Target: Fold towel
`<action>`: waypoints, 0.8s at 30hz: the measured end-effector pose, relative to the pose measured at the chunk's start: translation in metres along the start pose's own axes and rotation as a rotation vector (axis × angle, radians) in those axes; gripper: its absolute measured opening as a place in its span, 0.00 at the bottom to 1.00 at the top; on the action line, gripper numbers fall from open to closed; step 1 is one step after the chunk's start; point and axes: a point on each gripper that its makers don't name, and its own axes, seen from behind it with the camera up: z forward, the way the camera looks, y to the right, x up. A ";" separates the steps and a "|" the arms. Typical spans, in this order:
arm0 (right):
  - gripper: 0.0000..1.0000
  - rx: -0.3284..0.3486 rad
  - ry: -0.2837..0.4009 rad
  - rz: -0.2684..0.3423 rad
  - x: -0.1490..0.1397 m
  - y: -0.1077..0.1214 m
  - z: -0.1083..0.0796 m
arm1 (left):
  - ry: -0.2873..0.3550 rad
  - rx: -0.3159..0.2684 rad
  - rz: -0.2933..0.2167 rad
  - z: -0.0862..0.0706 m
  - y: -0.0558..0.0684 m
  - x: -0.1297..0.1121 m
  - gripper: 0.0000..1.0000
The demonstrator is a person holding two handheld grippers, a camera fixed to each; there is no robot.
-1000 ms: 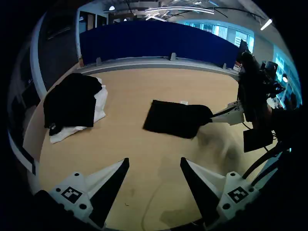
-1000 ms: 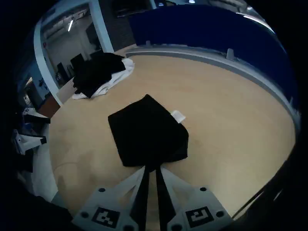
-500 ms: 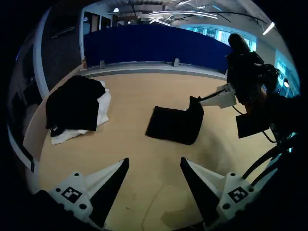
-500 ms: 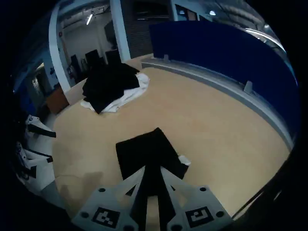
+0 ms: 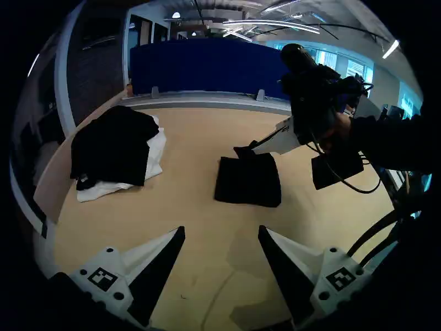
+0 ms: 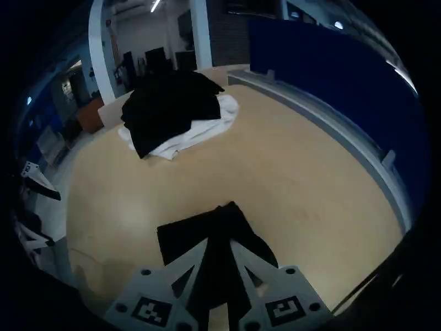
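Left gripper view: a second ago the right gripper (image 5: 246, 150) lay low at the black towel's (image 5: 248, 180) right edge; since then we see it has carried that edge up and over, and the towel now lies as a narrower, squarer fold on the table (image 5: 193, 129), with the gripper's tip at its far edge. The left gripper (image 5: 220, 230) has stayed over the near part of the table, jaws spread wide with nothing between them. In the right gripper view the right gripper (image 6: 219, 244) has its fingers drawn almost together with black cloth pinched in the gap, and the towel (image 6: 179, 238) sits closer under them than before. Well apart to the far left lies a heap of black cloth (image 5: 113, 144) on a white cloth (image 5: 156, 150), with a blue partition (image 5: 204, 69) behind the table. The hand (image 5: 337, 129) and its dark rig cover part of that partition, and the right gripper's own fingers hide the towel's near part.
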 end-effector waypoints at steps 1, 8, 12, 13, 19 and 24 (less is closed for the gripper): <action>0.12 0.000 -0.012 0.001 -0.002 0.000 0.006 | 0.000 0.001 -0.003 0.000 -0.001 0.000 0.99; 0.12 -0.022 -0.101 0.023 -0.023 0.005 0.042 | 0.001 0.000 -0.019 0.001 -0.001 0.000 0.99; 0.14 -0.030 -0.120 0.028 -0.030 0.007 0.049 | -0.001 -0.004 -0.022 0.003 -0.001 -0.002 0.99; 0.15 -0.030 -0.118 0.028 -0.031 0.007 0.049 | -0.003 -0.004 -0.022 0.003 -0.001 -0.003 0.99; 0.37 -0.023 -0.099 0.022 -0.030 0.005 0.044 | -0.011 -0.003 -0.025 0.004 -0.002 -0.006 0.99; 0.59 -0.014 -0.070 0.014 -0.028 0.001 0.034 | -0.012 0.002 -0.028 0.004 -0.005 -0.007 0.99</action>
